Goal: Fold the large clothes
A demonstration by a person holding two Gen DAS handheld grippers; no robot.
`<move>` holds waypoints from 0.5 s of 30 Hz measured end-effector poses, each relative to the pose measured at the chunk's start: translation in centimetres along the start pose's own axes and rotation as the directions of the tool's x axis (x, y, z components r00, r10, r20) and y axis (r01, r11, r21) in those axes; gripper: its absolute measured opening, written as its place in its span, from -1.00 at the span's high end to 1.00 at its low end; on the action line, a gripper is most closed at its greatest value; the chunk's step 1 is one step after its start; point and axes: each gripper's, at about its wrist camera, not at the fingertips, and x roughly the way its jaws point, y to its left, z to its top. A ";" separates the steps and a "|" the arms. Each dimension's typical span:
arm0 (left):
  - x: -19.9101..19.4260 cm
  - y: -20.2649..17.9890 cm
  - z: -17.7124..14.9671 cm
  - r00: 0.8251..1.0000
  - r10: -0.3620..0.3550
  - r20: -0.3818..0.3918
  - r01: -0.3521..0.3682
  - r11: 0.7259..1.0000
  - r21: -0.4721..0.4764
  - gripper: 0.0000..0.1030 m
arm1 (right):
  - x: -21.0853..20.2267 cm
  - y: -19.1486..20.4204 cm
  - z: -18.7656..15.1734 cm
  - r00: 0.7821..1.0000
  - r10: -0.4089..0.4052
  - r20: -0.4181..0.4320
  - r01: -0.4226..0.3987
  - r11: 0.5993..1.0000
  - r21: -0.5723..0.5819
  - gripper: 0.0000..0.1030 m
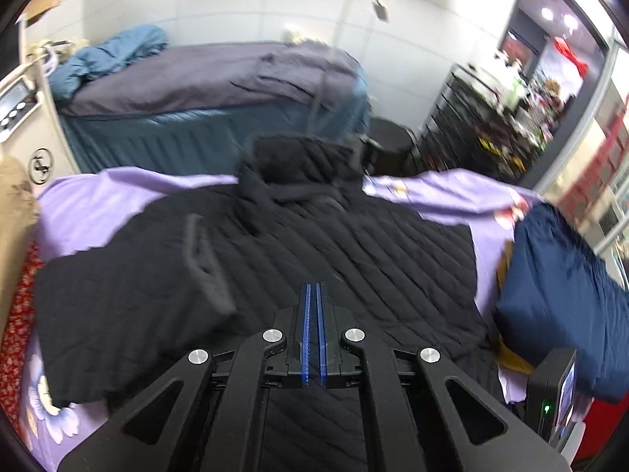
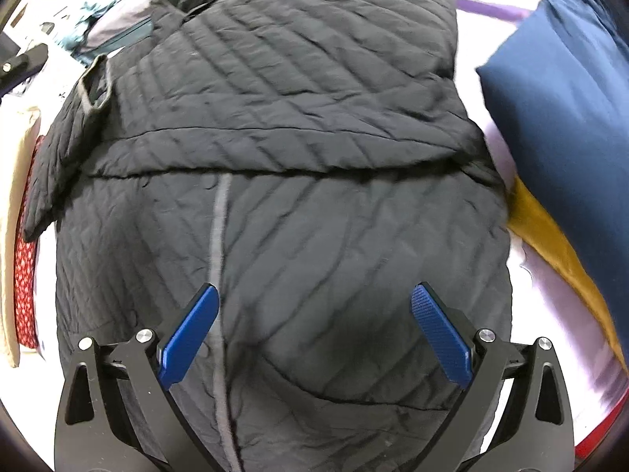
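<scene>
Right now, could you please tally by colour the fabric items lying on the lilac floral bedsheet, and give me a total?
Black: 1, the black quilted jacket
Navy: 1, the navy blue folded cloth
Mustard: 1, the mustard yellow cloth
Red: 1, the red dotted fabric
Total: 4, all on the lilac floral bedsheet

Your left wrist view looked level across the black quilted jacket (image 1: pixel 314 244) toward the far bed (image 1: pixel 204 78), your right wrist view tilted down close over the same jacket (image 2: pixel 283 157), both shared the navy cloth (image 1: pixel 558 295).
</scene>
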 end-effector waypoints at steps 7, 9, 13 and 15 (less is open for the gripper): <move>1.7 -1.6 -2.7 0.994 -0.018 -0.104 0.021 0.999 0.025 0.59 | -0.8 -2.5 0.2 1.000 0.006 -0.005 -0.006 1.000 0.029 -0.89; 1.7 -0.9 -3.7 0.993 0.019 -0.119 -0.016 1.000 0.022 0.00 | -0.8 -2.2 -0.1 1.000 0.011 0.001 -0.011 1.000 0.023 -0.89; 1.3 1.6 -6.0 0.985 0.086 -0.151 -0.086 0.996 0.005 -0.20 | -1.5 -1.0 1.1 0.998 0.056 0.008 -0.056 0.998 0.001 -0.89; 1.4 3.0 -7.2 0.974 0.135 -0.180 -0.137 0.991 -0.001 -0.25 | -1.8 -0.3 2.0 0.996 0.089 0.007 -0.089 0.996 -0.014 -0.89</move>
